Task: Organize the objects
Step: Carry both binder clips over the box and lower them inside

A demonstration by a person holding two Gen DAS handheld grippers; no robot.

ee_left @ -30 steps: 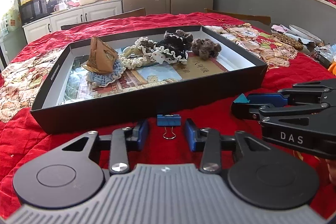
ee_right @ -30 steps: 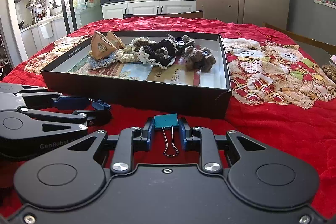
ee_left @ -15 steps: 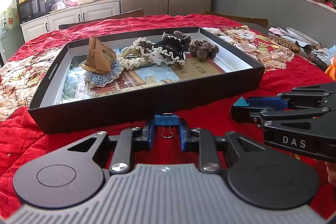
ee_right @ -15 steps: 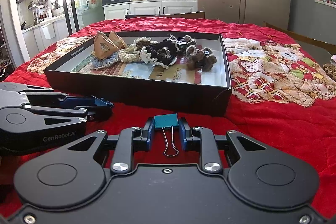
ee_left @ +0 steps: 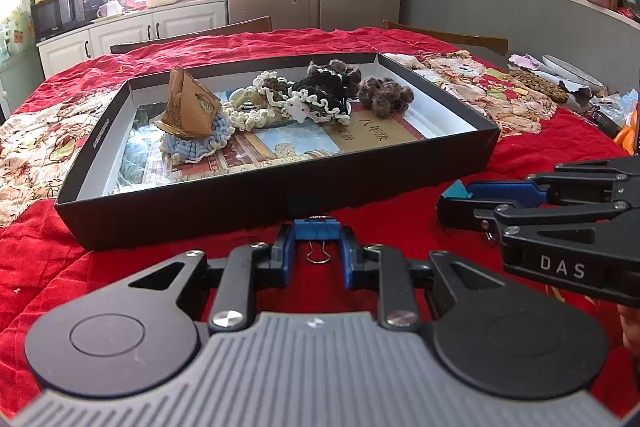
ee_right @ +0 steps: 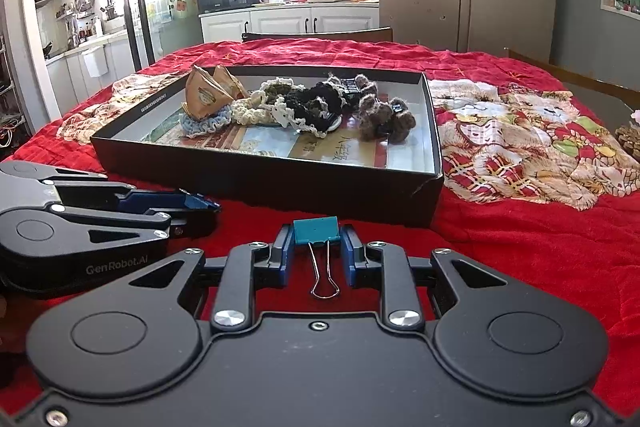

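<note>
Two binder clips are in play, one per gripper. On the left, the left gripper [ee_left: 317,247] has its blue pads closed narrowly on a blue metal binder clip [ee_left: 317,229] with a wire handle, held just before the near wall of the shallow black cardboard box [ee_left: 280,195]. That box sits on the red quilted tablecloth [ee_right: 520,251]. Inside it, left to right, lie one tan paper packet [ee_left: 191,106] on a blue crocheted scrunchie [ee_left: 200,147], one cream scrunchie [ee_left: 256,111], one black scrunchie with white trim [ee_left: 324,95] and one brown fuzzy scrunchie [ee_left: 384,95]. To the right, the right gripper [ee_right: 316,247] pinches a teal metal binder clip [ee_right: 317,231], also near the box wall.
</note>
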